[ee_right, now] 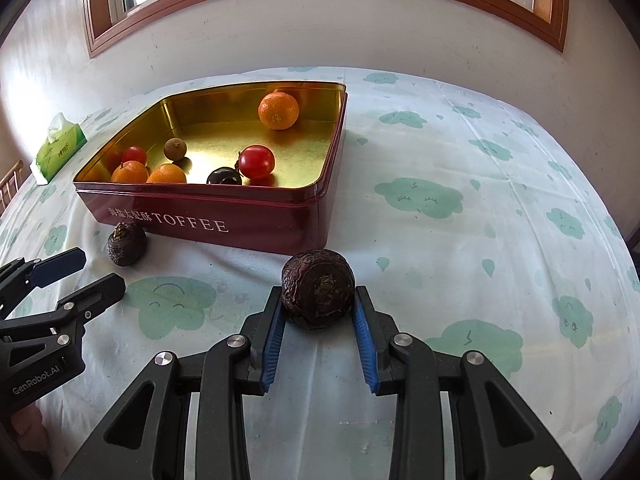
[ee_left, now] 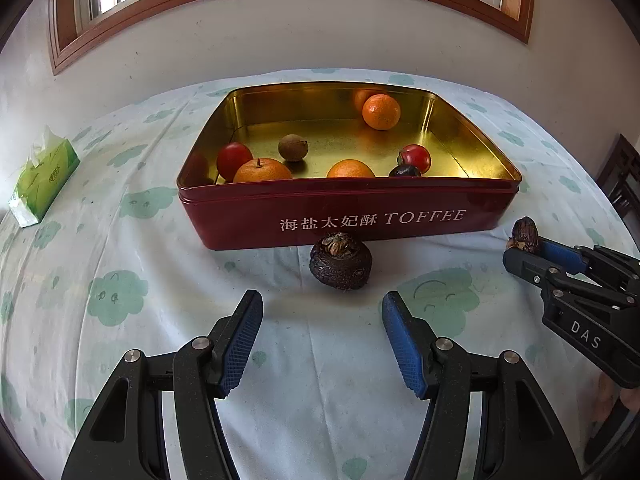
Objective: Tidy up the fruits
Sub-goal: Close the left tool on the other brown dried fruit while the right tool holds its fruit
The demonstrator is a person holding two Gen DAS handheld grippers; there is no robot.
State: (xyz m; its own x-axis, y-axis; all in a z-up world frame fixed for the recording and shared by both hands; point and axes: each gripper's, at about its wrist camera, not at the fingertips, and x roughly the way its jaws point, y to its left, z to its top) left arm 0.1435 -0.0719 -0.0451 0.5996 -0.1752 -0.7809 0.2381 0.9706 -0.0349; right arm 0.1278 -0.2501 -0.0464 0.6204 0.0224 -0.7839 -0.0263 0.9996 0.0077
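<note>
Nearest to us, our right gripper [ee_right: 319, 310] has its blue pads pressed against both sides of a dark, wrinkled water chestnut [ee_right: 318, 293], gripped near the fingertips and sitting low over the cloud-print tablecloth [ee_right: 460, 240]; our left gripper [ee_left: 322, 312] stands roughly half open with nothing between its pads, aimed at a second water chestnut [ee_left: 341, 260] that lies on the cloth just in front of the tin's near wall. To do this step well, we judge the right hand should lift its fruit clear above the rim before crossing, since the grip is shallow and a knock could roll it out. The left needs to straddle its fruit squarely; the wall just behind leaves little room beyond it. Farther on, the red toffee tin [ee_left: 352, 220] holds tangerines, tomatoes, a longan and another dark fruit mostly along the near side, leaving the middle and far right open for a drop. A tissue pack [ee_left: 42, 176] sits well apart at left
</note>
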